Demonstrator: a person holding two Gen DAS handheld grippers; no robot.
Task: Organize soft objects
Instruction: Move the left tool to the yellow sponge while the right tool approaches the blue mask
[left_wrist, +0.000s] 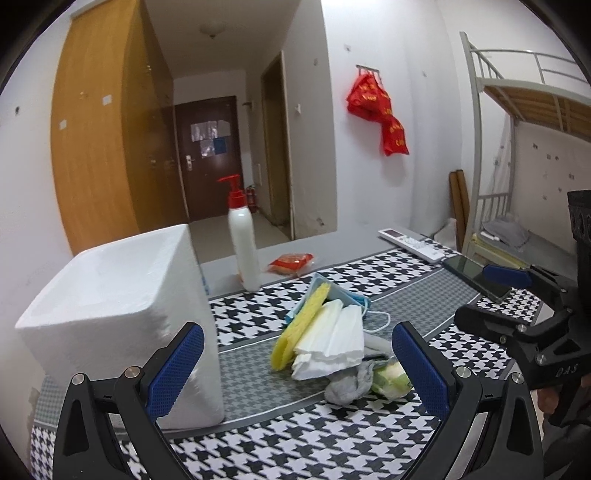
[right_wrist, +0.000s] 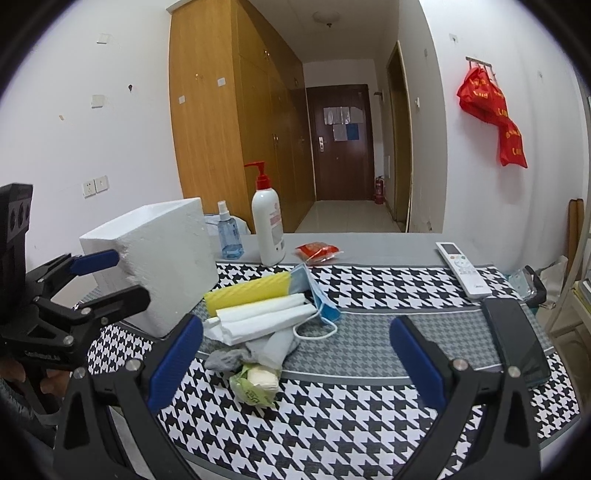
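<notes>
Left wrist view: left gripper (left_wrist: 297, 363) spread wide, empty; soft pile (left_wrist: 325, 339) between fingers, untouched. Right gripper (right_wrist: 295, 356) likewise apart.

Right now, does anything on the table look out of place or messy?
Yes. The soft items lie in a loose heap beside the foam box: yellow sponge, folded tissues, blue mask, grey sock and an opened green packet. Both tools are open and hold nothing.

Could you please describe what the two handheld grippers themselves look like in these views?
Both match: the left gripper and right gripper have black plastic frames, silver bolt heads and textured blue pads on the fingers. Pale embossed lettering marks each body; I see no cables.
</notes>
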